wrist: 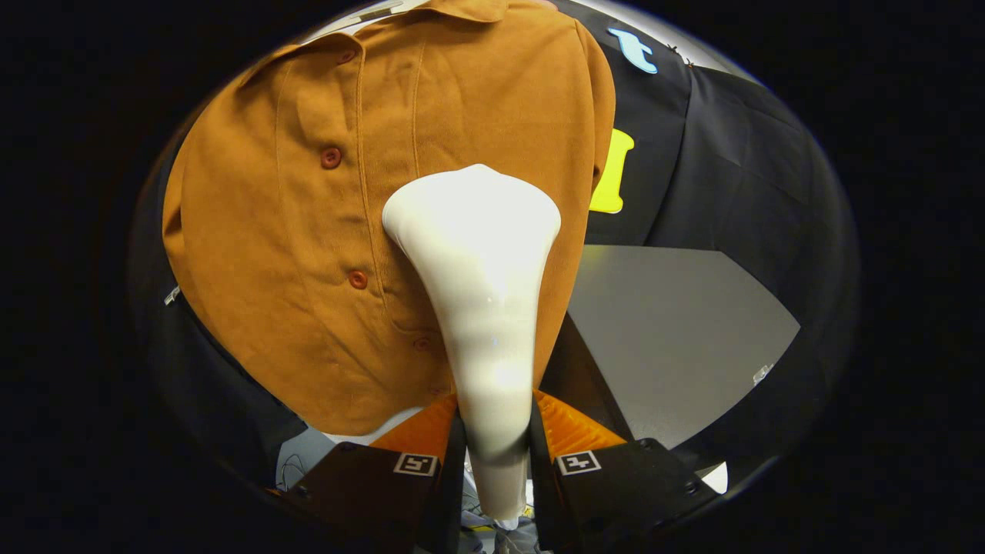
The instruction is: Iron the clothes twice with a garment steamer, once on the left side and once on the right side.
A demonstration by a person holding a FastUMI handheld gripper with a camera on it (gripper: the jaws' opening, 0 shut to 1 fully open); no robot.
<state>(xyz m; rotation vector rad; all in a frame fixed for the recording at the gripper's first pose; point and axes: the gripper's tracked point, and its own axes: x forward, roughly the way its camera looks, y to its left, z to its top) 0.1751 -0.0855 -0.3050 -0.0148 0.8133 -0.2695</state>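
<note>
The gripper [496, 442] has its two fingers closed on the narrow handle of the garment steamer [479, 277], one finger pressing from each side, so the tool stands straight ahead between them and its wide head rises toward 12 o'clock. That head lies over the brown shirt [308, 254], which hangs against the booth's black wall; from here I cannot tell for sure if the head touches the cloth or floats just in front of it. The head is on the shirt panel at the 3 o'clock side of the button placket, beside the row of buttons [331, 158], which runs from about 11 o'clock down toward 7 o'clock of the head. I judge that one pass on this side is in hand. To do it well, the head should stay flat and light on the fabric, travel slowly in one straight line along the panel, and keep off the buttons, because a hard edge could catch there; the grip must stay firm, since the handle is smooth and tapered and may slip. The steamer looks like glossy cream plastic, flared like a paddle at the top. The shirt seems a soft, slightly napped knit with stitched seams and a folded collar, and it probably gives way easily under pressure. Beyond the shirt, at 4 o'clock, a plain grey table [677, 338] is seen.
</note>
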